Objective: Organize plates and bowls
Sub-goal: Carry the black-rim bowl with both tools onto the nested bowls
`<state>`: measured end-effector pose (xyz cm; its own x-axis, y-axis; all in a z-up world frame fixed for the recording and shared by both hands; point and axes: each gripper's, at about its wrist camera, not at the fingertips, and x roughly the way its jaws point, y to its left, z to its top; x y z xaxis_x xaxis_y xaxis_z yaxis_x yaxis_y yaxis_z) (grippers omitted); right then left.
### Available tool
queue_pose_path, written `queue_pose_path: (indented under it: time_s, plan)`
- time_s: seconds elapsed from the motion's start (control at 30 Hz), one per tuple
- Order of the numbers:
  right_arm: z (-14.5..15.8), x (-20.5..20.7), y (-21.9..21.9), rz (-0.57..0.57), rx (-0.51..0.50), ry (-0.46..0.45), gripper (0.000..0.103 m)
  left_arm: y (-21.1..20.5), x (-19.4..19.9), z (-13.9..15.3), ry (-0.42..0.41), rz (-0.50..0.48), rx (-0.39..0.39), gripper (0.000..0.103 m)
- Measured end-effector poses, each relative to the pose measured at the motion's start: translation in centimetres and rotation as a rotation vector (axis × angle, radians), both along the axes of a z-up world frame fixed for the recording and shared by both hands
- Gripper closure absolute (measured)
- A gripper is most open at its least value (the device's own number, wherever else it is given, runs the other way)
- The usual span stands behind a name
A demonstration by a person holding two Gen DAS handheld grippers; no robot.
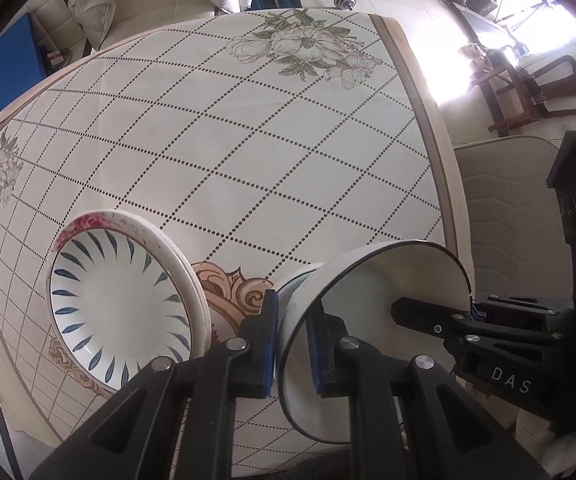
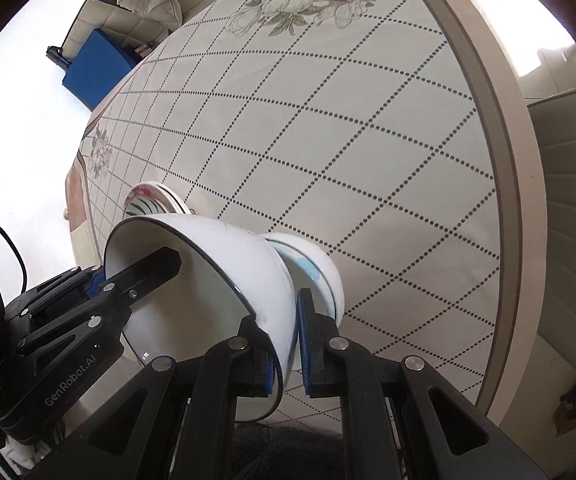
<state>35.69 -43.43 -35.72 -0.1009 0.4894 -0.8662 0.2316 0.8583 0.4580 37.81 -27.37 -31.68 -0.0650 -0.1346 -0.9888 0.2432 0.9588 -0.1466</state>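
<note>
Left gripper (image 1: 291, 340): pinching one rim wall of white bowl (image 1: 367, 292).
Right gripper (image 2: 288, 344): pinching opposite rim wall, bowl tilted above desk (image 1: 248, 140).
Stacked plates (image 1: 128, 300): on desk, just left of bowl.

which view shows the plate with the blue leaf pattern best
The left wrist view: the blue leaf plate is close and large, its inside and red-flowered rim plain, stacked on another plate. The right wrist view shows only a small sliver of it behind the white bowl that both grippers hold.
</note>
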Motion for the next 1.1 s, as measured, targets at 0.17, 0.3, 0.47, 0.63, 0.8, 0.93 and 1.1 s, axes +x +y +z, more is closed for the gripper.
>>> queue_pose_path:
  time_s: [0.17,0.3,0.47,0.63,0.8,0.93,1.1]
  plan:
    - [-1.1,-1.2,1.7,0.034,-0.017,0.025,0.092,1.1,-1.3,-1.3,0.026,0.018,0.007,0.092]
    - [-1.7,-1.5,2.2,0.046,-0.037,0.038,0.092,1.3,-1.7,-2.3,0.043,0.024,0.015,0.092]
    - [-2.8,-1.3,2.5,0.052,-0.061,0.056,0.092,1.3,-2.1,-3.4,0.069,0.021,0.023,0.092]
    - [-3.3,-1.3,2.8,0.062,-0.076,0.067,0.092,1.1,-2.0,-4.0,0.083,0.022,0.028,0.092]
    - [-3.8,-1.1,3.2,0.065,-0.085,0.073,0.092,0.8,-2.1,-4.5,0.088,0.016,0.036,0.092]
    - [-4.0,-0.9,3.1,0.063,-0.084,0.080,0.092,0.7,-2.0,-4.5,0.091,0.018,0.038,0.092]
    - [-4.1,-0.9,3.4,0.074,-0.087,0.087,0.092,1.0,-2.0,-4.6,0.096,0.022,0.038,0.092]
